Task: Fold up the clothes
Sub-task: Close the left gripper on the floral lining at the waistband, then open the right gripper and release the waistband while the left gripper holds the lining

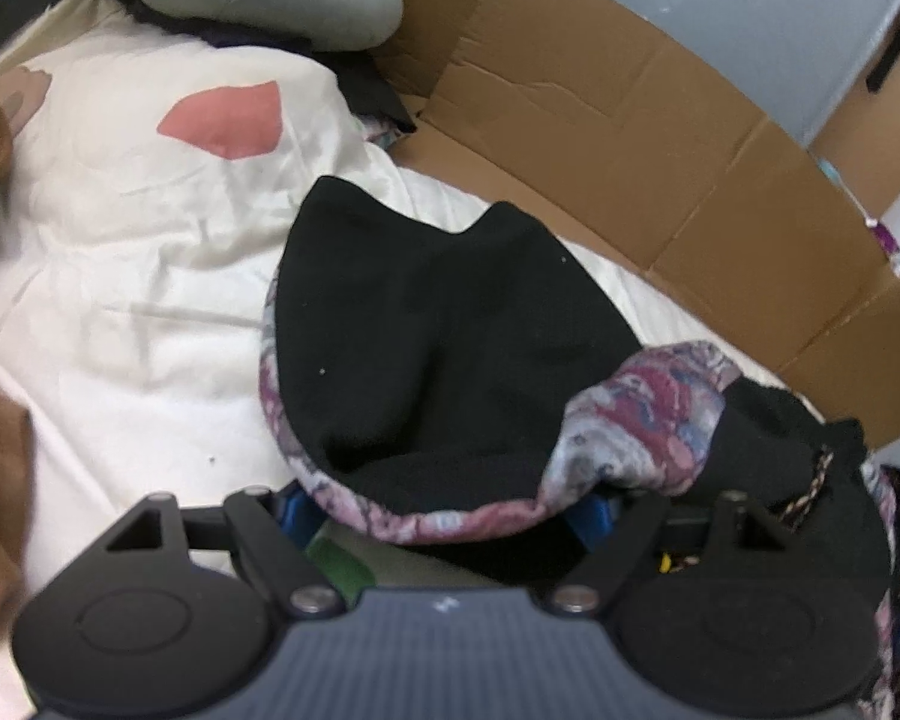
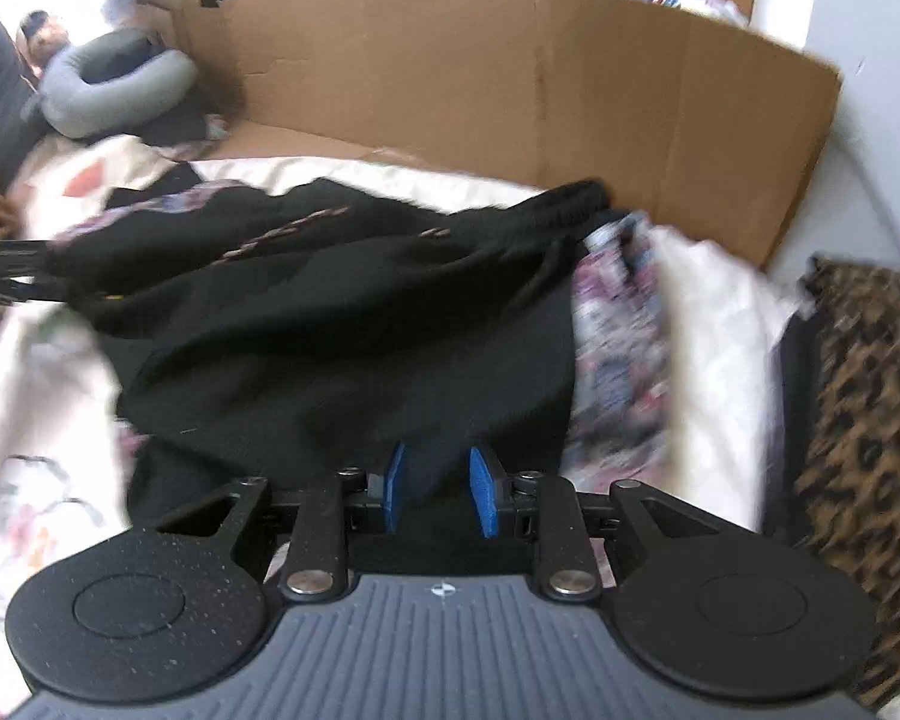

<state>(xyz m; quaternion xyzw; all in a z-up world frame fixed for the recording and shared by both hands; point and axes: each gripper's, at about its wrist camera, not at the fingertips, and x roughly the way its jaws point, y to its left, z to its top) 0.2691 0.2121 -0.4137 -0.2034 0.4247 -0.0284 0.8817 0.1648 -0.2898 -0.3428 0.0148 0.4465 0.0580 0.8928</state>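
Nearest item: right tool (image 2: 432, 489), blue pads spread a little, black cloth lying between them with a gap showing at either pad, so no firm pinch is evident. Left tool (image 1: 444, 510), fingers spread wide, blue pads mostly hidden under a draped hem; whether it pinches the cloth cannot be told. Task item: black garment with a pink-and-grey floral lining (image 1: 438, 348), lying rumpled on the bed, lining turned out along its near edge; in the right view it sprawls in loose ridges with a ribbed cuff or waistband at its far end. Risk, as a judgement: with neither tool seen gripping, any lift could let the cloth slide off and bunch, and the turned-out lining may be folded in crooked. Surroundings: cream bedcover (image 1: 120, 276) with a pink patch, wrinkled; brown cardboard sheet (image 1: 630, 138) standing just behind the garment, limiting room to spread it; grey neck pillow (image 2: 114, 96) at the far left; leopard-print fabric (image 2: 858, 420) to the right; brown cloth at the left edge.
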